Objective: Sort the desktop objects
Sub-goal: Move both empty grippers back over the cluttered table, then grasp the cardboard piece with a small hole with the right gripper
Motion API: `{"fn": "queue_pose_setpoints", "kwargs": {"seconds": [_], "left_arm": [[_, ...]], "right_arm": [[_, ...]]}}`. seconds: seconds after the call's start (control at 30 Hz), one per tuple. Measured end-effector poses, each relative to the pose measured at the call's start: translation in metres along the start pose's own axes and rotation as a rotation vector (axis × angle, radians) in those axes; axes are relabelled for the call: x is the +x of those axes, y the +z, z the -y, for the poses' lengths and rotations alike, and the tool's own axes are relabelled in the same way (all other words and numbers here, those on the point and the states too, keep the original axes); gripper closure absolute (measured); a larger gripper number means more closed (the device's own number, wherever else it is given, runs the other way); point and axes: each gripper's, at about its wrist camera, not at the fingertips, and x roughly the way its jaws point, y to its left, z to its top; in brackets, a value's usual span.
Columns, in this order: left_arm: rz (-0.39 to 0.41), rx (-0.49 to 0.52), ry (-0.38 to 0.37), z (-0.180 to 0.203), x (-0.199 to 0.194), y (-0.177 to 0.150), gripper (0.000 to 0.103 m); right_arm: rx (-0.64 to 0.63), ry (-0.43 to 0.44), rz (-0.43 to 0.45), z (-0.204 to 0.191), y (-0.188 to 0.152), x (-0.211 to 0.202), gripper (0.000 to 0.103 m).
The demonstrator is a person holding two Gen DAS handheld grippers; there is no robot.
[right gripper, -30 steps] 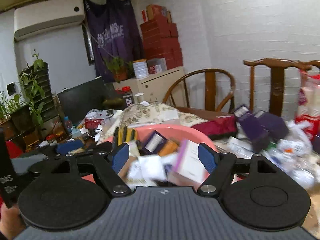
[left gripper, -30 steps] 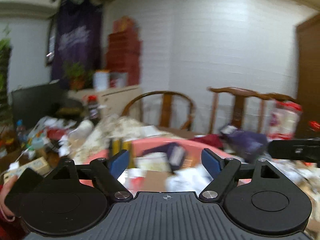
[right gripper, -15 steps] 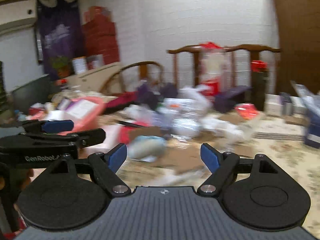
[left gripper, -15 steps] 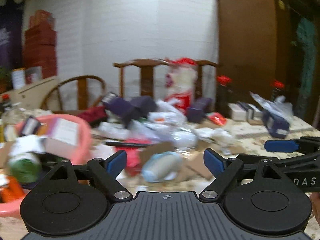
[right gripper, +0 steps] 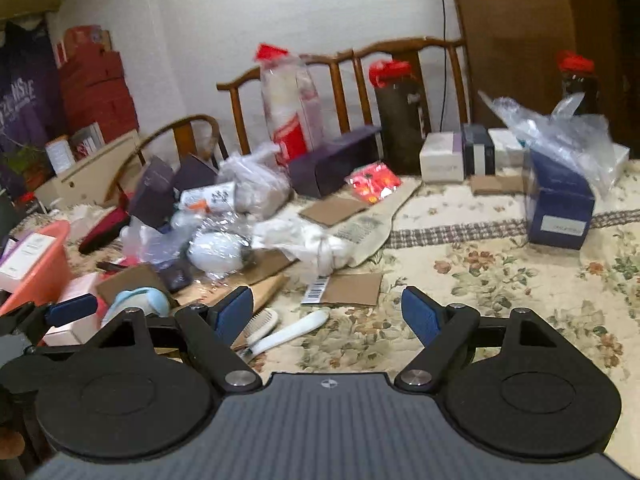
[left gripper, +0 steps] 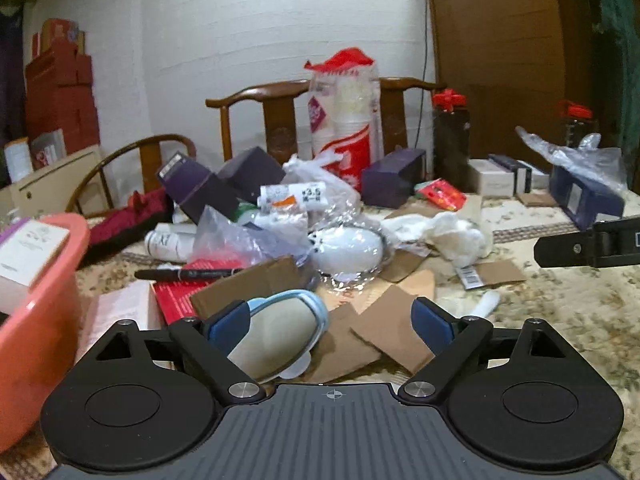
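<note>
- Here the left gripper [left gripper: 330, 320] hangs over a floral-patterned tablecloth [left gripper: 568, 308], its blue-padded jaws spread wide and holding nothing.
- Between those jaws, nearer the left pad, lies a rounded, light-blue-rimmed brush [left gripper: 280, 332] with a smooth beige face; its long axis runs from lower left up to upper right, and it rests partly on flat scraps of brown cardboard [left gripper: 384, 328].
- Left of the brush stands the pink plastic basin [left gripper: 44, 320], smooth-walled and round, with a white carton [left gripper: 28, 248] leaning inside it.
- Behind the brush, a slim black marker pen [left gripper: 188, 274] lies roughly crosswise on a red booklet, and beyond it sits a crinkled clear plastic bag around a white, egg-shaped object [left gripper: 346, 250].
- Farther behind the brush, dark purple boxes [left gripper: 200, 190] tilt against each other beside a tall sleeve of stacked paper cups [left gripper: 346, 120] in clear wrap with a red top.
- The right gripper [right gripper: 327, 314] also has its jaws well apart and empty, above the tablecloth to the right of the brush.
- Just beside its left pad lies a white plastic comb [right gripper: 280, 330], its long handle pointing up and to the right.
- Well to the right of the brush stands a matte navy-blue box [right gripper: 560, 204] with a crumpled clear bag draped over it.
</note>
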Motion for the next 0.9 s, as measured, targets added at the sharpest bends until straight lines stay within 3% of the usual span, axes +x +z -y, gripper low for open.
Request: {"fn": "queue_pose_setpoints", "kwargs": {"seconds": [0.5,0.63,0.73,0.77,0.83,0.9], "left_arm": [[0.032,-0.043,0.049,-0.038,0.004,-0.006,0.004],[0.030,0.005,0.092,-0.034,0.009,-0.008,0.004],[0.010,-0.001,0.083,-0.037,0.012,-0.008,0.004],[0.006,0.003,0.085,-0.036,0.013,-0.009,0.004],[0.008,0.013,0.098,-0.035,0.013,-0.010,0.004],[0.013,0.006,0.097,-0.037,0.012,-0.009,0.003]], "right_arm": [[-0.103,0.071,-0.153,-0.070,0.000,0.071,0.018],[-0.058,0.072,-0.241,-0.068,-0.003,0.093,0.017],[-0.070,0.071,-0.218,-0.068,-0.007,0.094,0.018],[-0.074,0.061,-0.213,-0.069,-0.008,0.093,0.019],[-0.095,0.009,-0.191,-0.072,-0.011,0.090,0.039],[-0.120,-0.031,-0.171,-0.073,-0.012,0.085,0.051]]}}
